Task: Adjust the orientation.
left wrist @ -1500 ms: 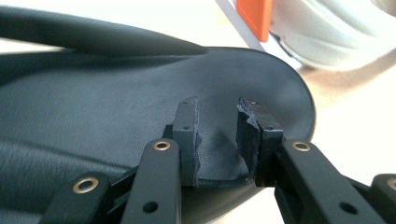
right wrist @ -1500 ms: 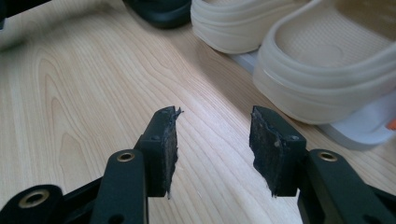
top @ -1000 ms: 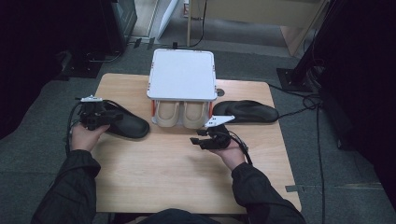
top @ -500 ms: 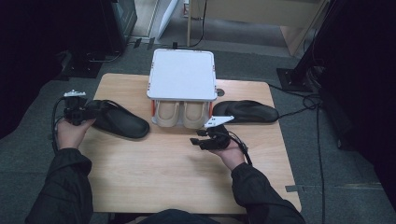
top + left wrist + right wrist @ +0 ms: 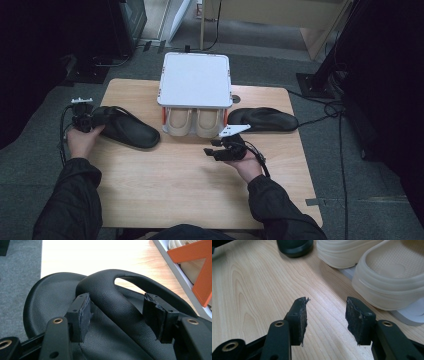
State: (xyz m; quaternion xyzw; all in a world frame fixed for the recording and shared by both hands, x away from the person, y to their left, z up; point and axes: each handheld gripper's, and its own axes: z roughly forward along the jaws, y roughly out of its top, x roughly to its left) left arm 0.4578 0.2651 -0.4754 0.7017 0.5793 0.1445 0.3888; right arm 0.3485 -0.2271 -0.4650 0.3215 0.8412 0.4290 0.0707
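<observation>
**Mia:** Where is the black slipper (image 5: 122,129) lying?

**Ben:** It is lying on the left side of the desk (image 5: 185,190), with its heel end sticking out past the desk's edge. The left gripper (image 5: 84,120) is sitting right at that end.

**Mia:** Is the gripper squeezing it?

**Ben:** Its jaws have just been opening. The strap (image 5: 117,302) is sitting between them. The left pad is touching the strap's side, but the right pad is standing apart from it, so nothing is being pinched.

**Mia:** And the other one?

**Ben:** The right gripper (image 5: 220,150) is hanging over bare wood, jaws apart, holding nothing. It is pointing near two cream slippers (image 5: 372,270) sitting in the white rack (image 5: 194,80).

**Mia:** What is hard to see?

**Ben:** The rack's top is covering most of the cream slippers. Another black slipper (image 5: 262,120) is lying to the right of the rack.
</observation>
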